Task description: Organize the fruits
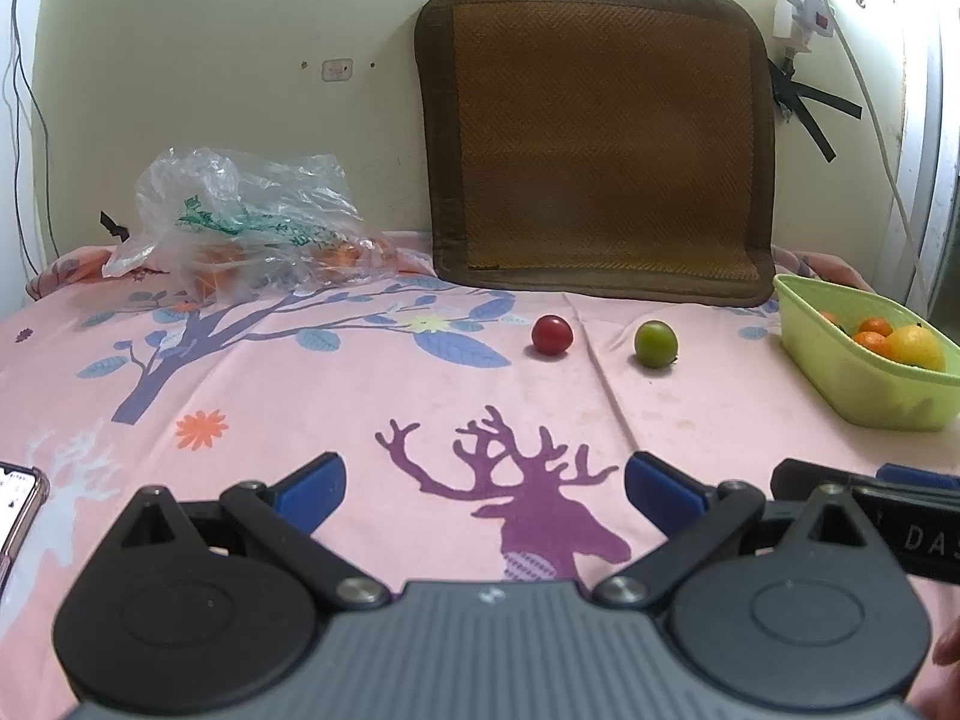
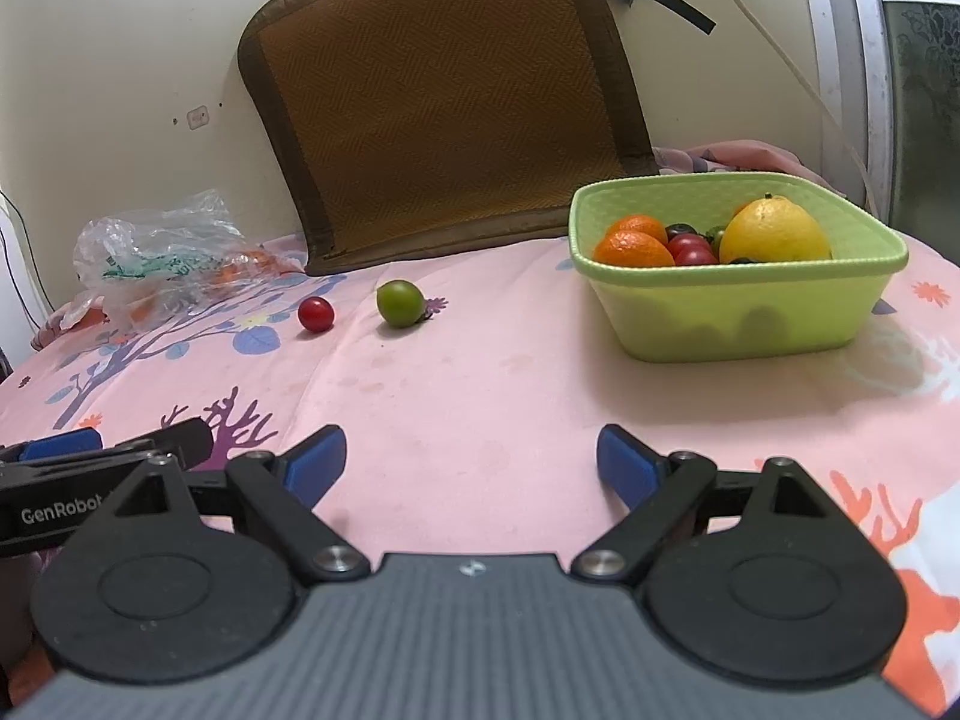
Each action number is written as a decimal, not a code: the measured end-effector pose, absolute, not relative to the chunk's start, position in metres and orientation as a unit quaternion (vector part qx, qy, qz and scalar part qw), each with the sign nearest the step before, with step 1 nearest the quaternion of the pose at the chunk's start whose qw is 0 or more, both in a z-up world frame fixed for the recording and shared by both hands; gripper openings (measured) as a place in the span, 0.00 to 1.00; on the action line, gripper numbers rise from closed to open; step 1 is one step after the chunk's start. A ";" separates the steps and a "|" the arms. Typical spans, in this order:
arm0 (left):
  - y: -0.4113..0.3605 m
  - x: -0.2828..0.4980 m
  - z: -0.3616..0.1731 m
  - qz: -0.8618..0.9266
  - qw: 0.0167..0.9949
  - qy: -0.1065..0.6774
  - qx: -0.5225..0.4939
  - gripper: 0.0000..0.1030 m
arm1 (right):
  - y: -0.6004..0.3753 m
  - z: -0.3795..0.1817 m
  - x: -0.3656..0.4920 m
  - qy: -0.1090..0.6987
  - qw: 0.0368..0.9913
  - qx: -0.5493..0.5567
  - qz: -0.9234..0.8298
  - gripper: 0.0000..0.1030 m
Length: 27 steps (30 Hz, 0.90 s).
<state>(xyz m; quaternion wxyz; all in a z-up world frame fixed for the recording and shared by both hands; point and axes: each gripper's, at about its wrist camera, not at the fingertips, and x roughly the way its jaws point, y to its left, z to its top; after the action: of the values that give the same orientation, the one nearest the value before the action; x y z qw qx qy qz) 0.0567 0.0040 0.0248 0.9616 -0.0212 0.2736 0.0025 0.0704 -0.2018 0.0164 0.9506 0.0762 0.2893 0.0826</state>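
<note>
A small red fruit (image 1: 552,334) and a small green fruit (image 1: 655,344) lie apart on the pink patterned cloth (image 1: 360,396), well ahead of both grippers. They also show in the right wrist view, red fruit (image 2: 315,314) and green fruit (image 2: 399,302). A light green basket (image 2: 744,312) at the right holds oranges, a yellow lemon and several small red and dark fruits; it shows at the right edge of the left view (image 1: 864,384). My left gripper (image 1: 485,495) is open and empty. My right gripper (image 2: 471,465) is open and empty.
A crumpled clear plastic bag (image 1: 240,222) with orange fruit inside lies at the back left. A brown woven cushion (image 1: 594,138) leans on the wall behind. A phone (image 1: 18,510) lies at the left edge. Cables (image 1: 864,90) hang at the right wall.
</note>
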 end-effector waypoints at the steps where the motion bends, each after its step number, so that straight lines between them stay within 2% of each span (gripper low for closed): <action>1: 0.004 0.057 0.025 0.003 0.961 0.274 -0.022 1.00 | -0.202 0.016 0.071 0.290 0.950 0.076 0.083 0.90; 27: 0.002 0.056 0.025 0.008 0.962 0.274 -0.013 1.00 | -0.203 0.018 0.068 0.282 0.952 0.073 0.089 0.90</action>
<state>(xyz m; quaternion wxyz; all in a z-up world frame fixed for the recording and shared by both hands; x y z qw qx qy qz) 0.0557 0.0024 0.0254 0.9616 -0.0132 0.2742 0.0077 0.0681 -0.2027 0.0176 0.9524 0.0735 0.2823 0.0887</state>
